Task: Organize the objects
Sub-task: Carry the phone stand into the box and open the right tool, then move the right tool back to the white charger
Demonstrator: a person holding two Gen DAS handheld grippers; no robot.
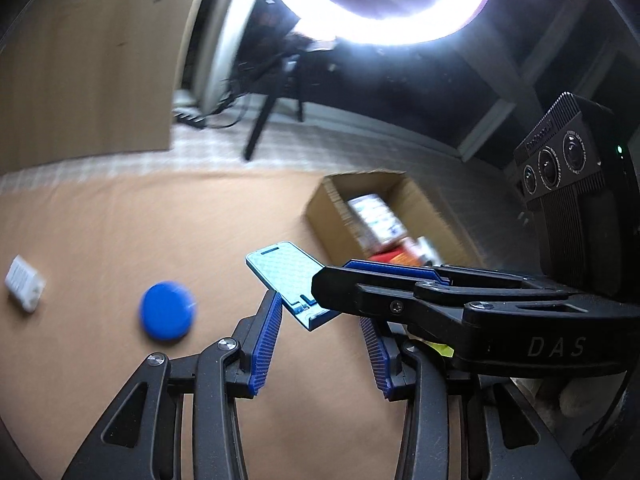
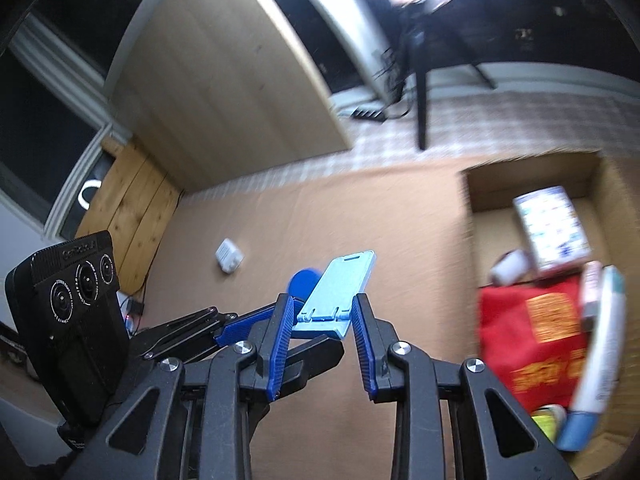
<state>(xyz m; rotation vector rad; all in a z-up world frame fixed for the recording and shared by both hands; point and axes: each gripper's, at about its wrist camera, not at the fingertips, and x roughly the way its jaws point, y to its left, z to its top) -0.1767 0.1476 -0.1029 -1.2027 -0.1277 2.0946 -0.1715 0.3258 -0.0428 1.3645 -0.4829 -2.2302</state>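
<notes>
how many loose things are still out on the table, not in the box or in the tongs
2. A blue round lid lies left of the left tongs, and a white adapter lies further left near the table edge. The light blue phone stand is held in the right tongs. Others may be hidden.

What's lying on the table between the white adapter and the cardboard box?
The blue round lid lies between the white adapter and the cardboard box; otherwise bare brown table, in the left wrist view.
</notes>
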